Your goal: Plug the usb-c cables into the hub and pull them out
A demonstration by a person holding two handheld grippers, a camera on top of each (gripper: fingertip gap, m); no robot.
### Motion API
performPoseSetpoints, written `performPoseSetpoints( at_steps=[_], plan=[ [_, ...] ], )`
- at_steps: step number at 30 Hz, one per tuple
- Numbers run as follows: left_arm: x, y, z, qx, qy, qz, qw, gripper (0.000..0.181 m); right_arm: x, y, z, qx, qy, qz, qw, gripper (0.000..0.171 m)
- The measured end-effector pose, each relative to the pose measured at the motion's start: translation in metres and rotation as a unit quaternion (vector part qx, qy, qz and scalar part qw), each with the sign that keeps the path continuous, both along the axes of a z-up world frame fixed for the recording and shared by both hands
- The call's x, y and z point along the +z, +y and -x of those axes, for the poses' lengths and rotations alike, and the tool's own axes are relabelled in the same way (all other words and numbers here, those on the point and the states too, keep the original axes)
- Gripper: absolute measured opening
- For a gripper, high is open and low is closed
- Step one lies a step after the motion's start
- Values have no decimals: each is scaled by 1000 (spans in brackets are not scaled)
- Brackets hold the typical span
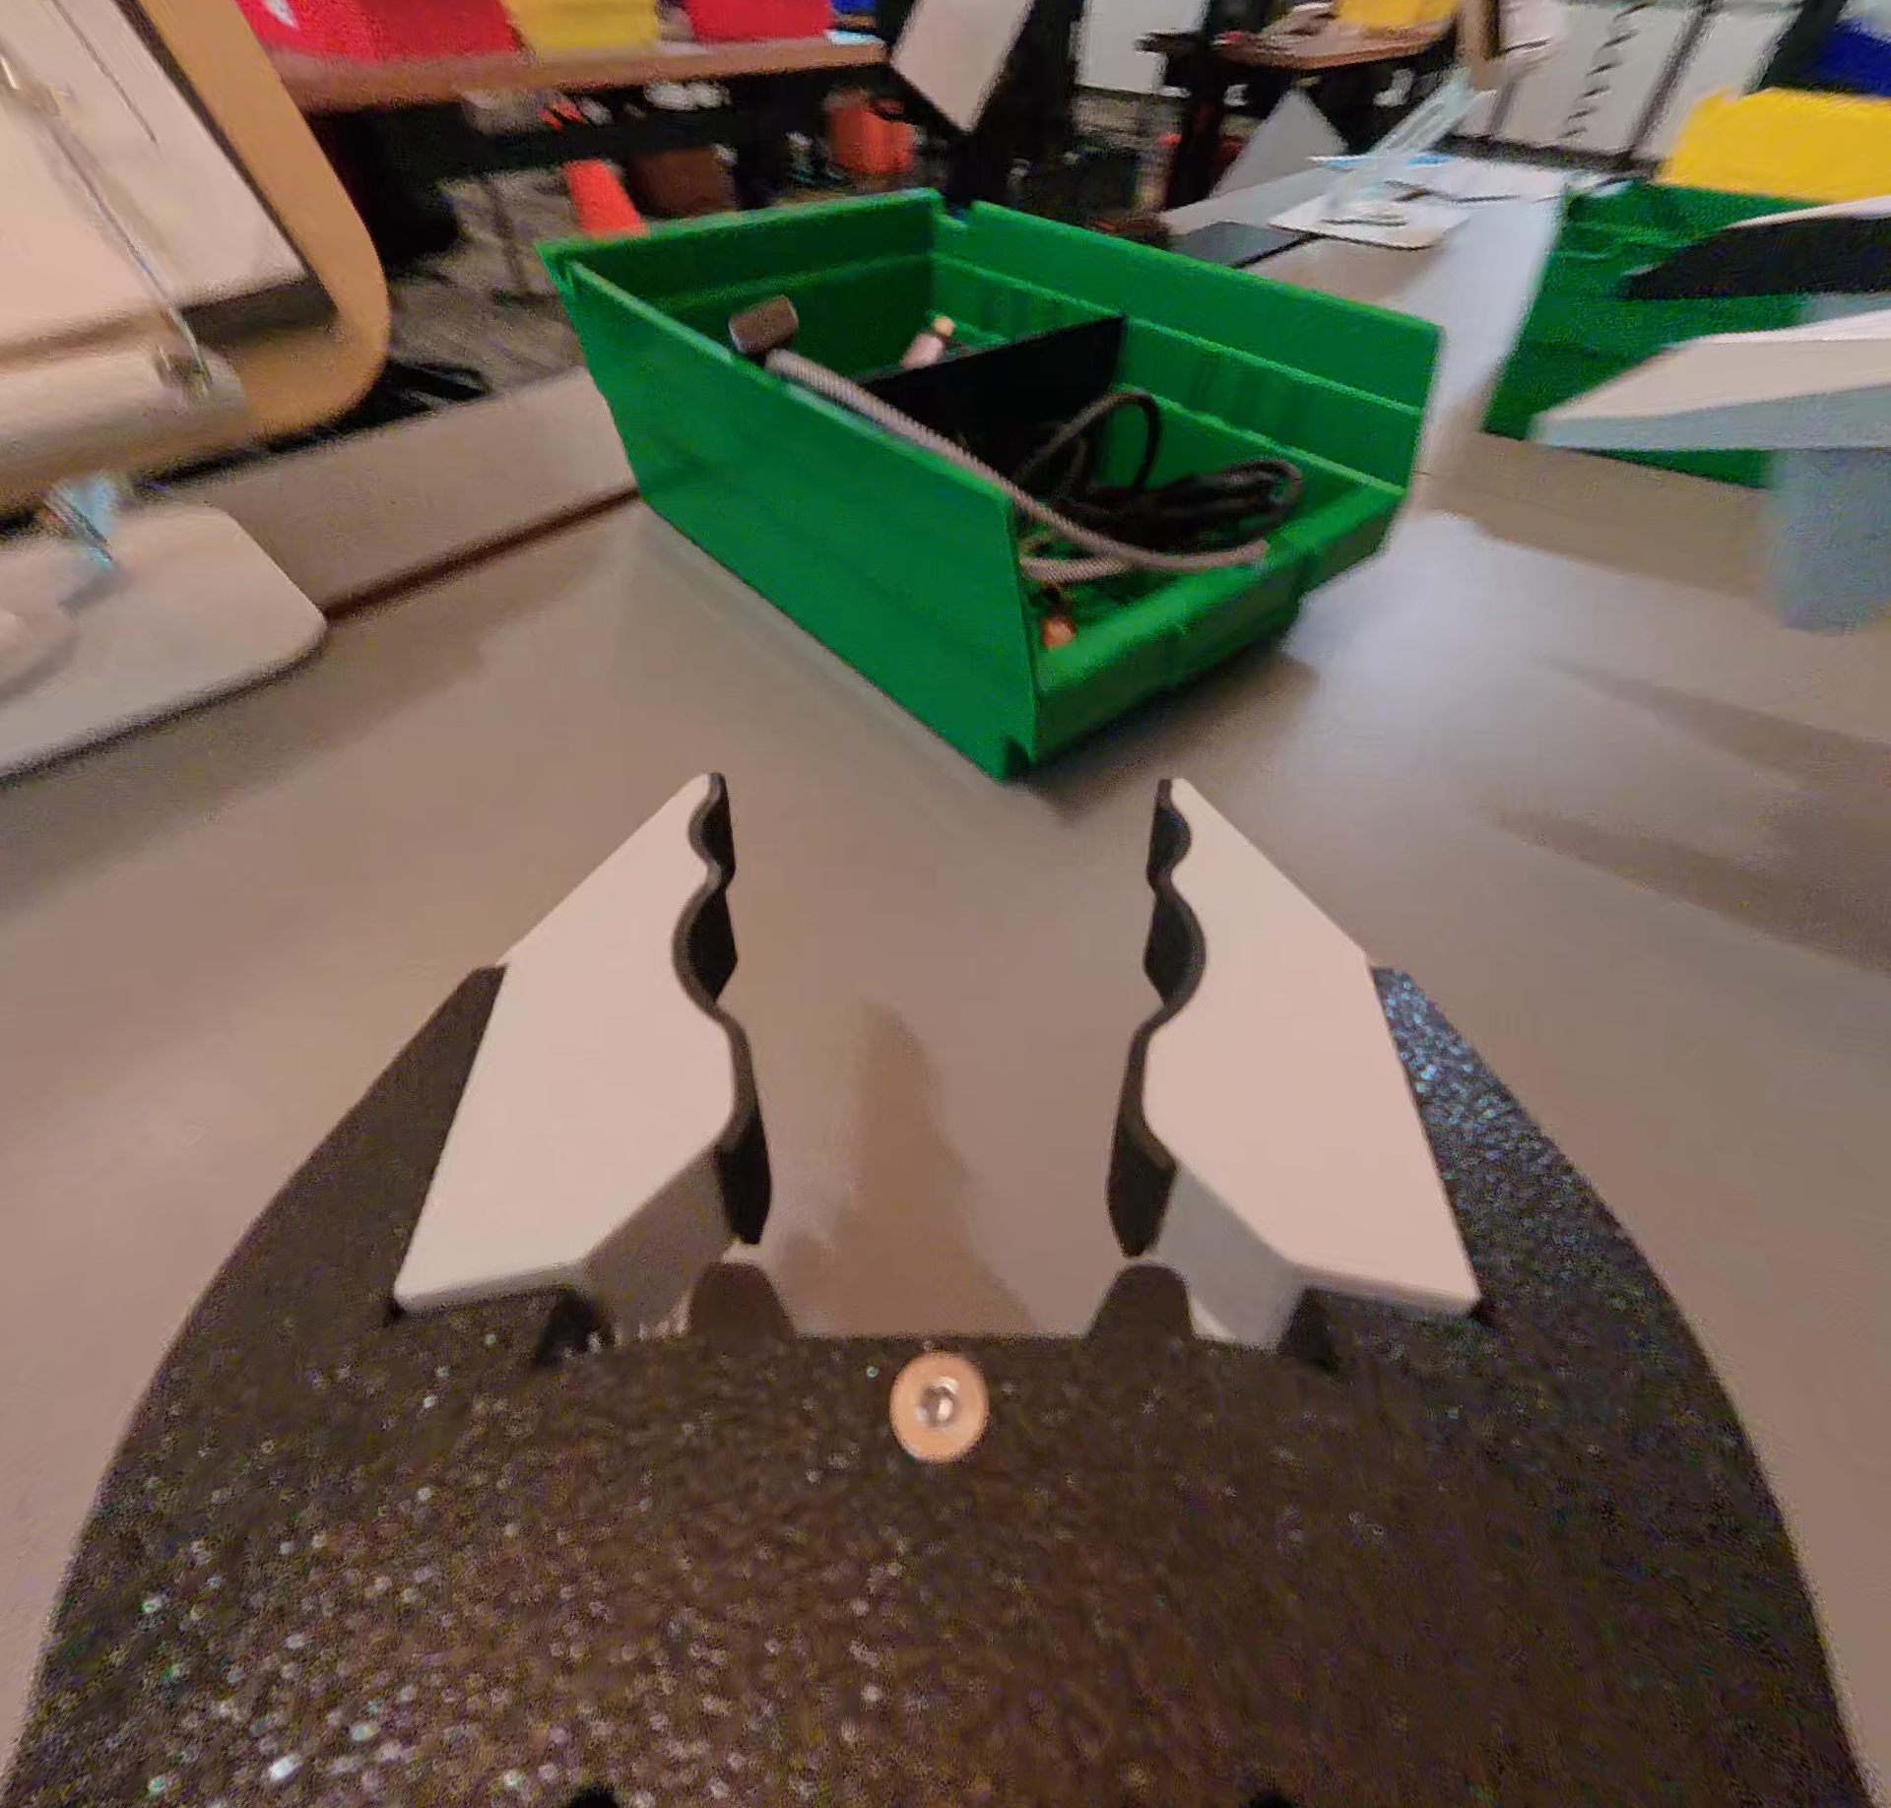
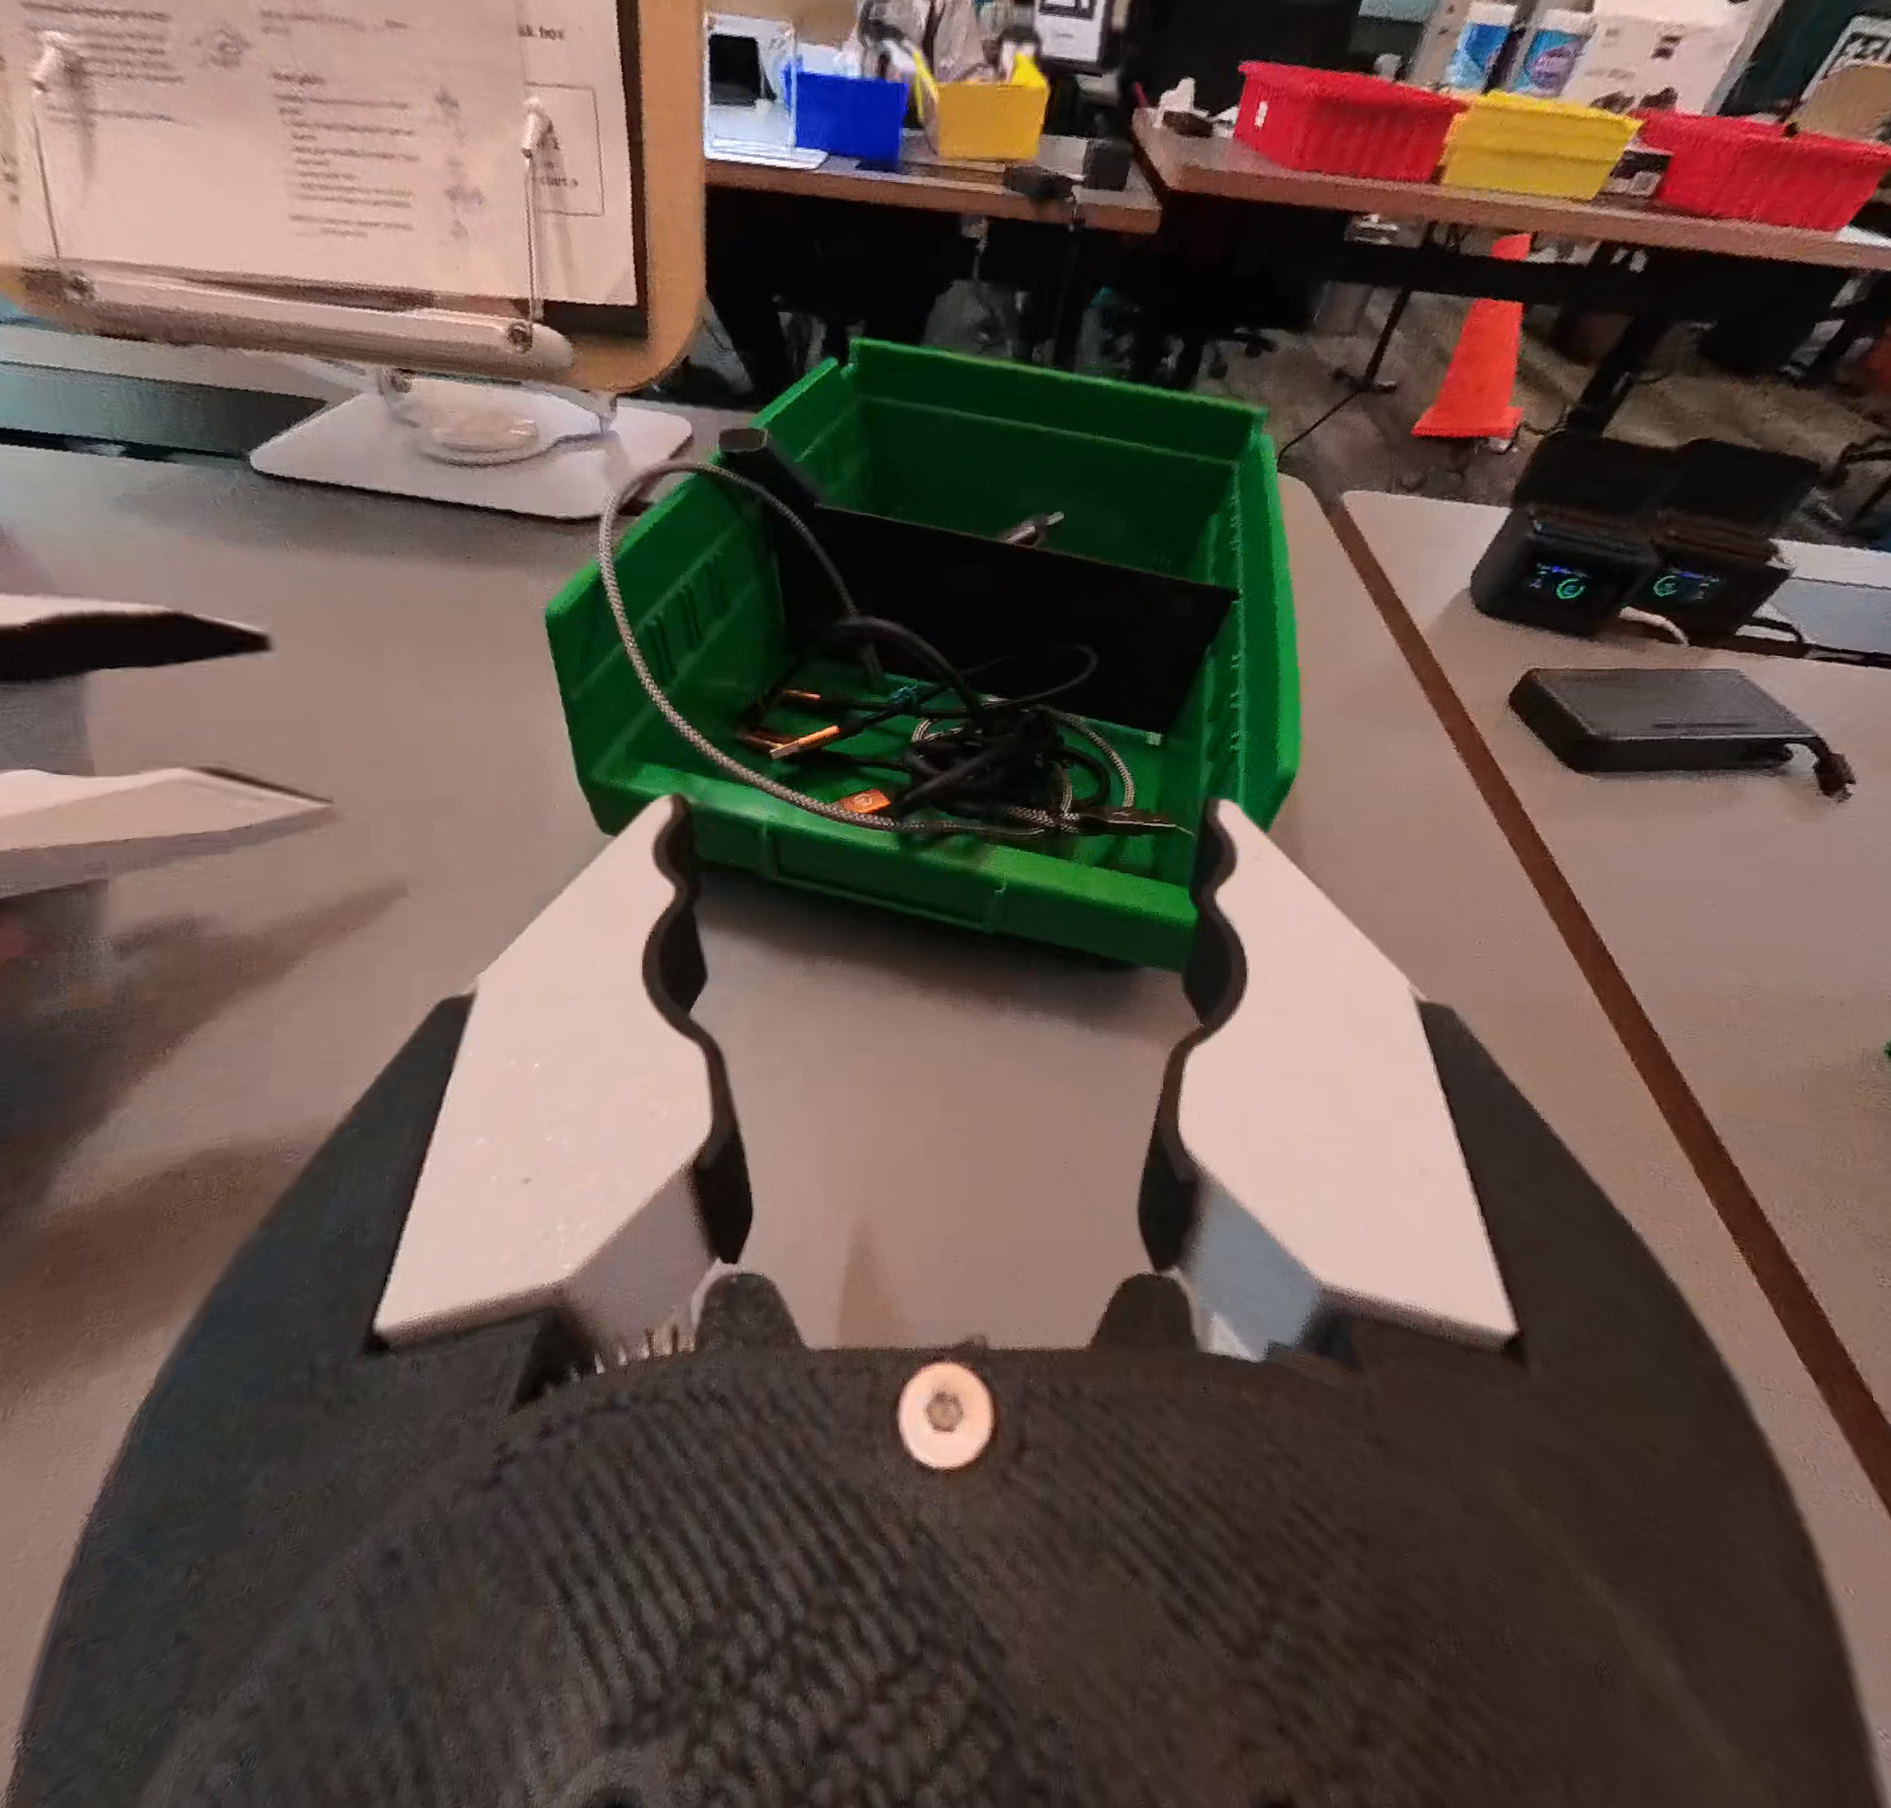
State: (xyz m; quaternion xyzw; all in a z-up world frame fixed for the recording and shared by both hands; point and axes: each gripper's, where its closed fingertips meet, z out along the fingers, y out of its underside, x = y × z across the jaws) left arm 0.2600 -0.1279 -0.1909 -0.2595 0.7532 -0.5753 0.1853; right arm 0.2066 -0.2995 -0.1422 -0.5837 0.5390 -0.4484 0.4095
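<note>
Cables (image 2: 962, 746) are sitting in a loose tangle in the front compartment of the green bin (image 2: 1254, 633), black ones mixed with a grey braided one (image 2: 624, 633) that's arcing up over the bin's left wall to a dark block (image 2: 752, 454) perched at the rim, probably the hub, though I can't tell for sure. A black divider (image 2: 1013, 603) is splitting the bin; something small is lying behind it, too blurred to identify. Orange-tipped plugs (image 2: 808, 736) are showing near the front lip, so those look like the easiest picks. Right hand-held gripper (image 2: 947, 843) is hovering just short of the bin's front lip, jaws spread wide, holding nothing. Left hand-held gripper (image 1: 941, 807) is lower and farther back over the worktop (image 1: 1484, 940), also spread and empty; the bin (image 1: 819, 531) is lying well ahead of it. Suggest going in with the right for one plug housing, not the cord, gripping square across the shell so it isn't twisting at insertion. Lift slowly, since the tangle is likely dragging neighbours along. Left should be taking the hub body to brace it. Risk: the braided lead snagging on the bin wall.
</note>
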Motion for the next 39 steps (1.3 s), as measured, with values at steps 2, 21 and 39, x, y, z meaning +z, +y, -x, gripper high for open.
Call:
performPoseSetpoints(
  at_steps=[2, 21, 39],
  plan=[
    [5, -29, -17, 36, -22, -13, 999, 78, 14, -1, 3, -12, -27, -1, 1000, 96],
    [-9, 88, -18, 98, -57, -100, 989, 5, 68, 54, 11, 73, -111, -9, 991, 93],
    [-11, 327, 110, 29, 31, -116, 992, 2, 18, 459, -163, 272, 228, -142, 924, 112]
  ],
)
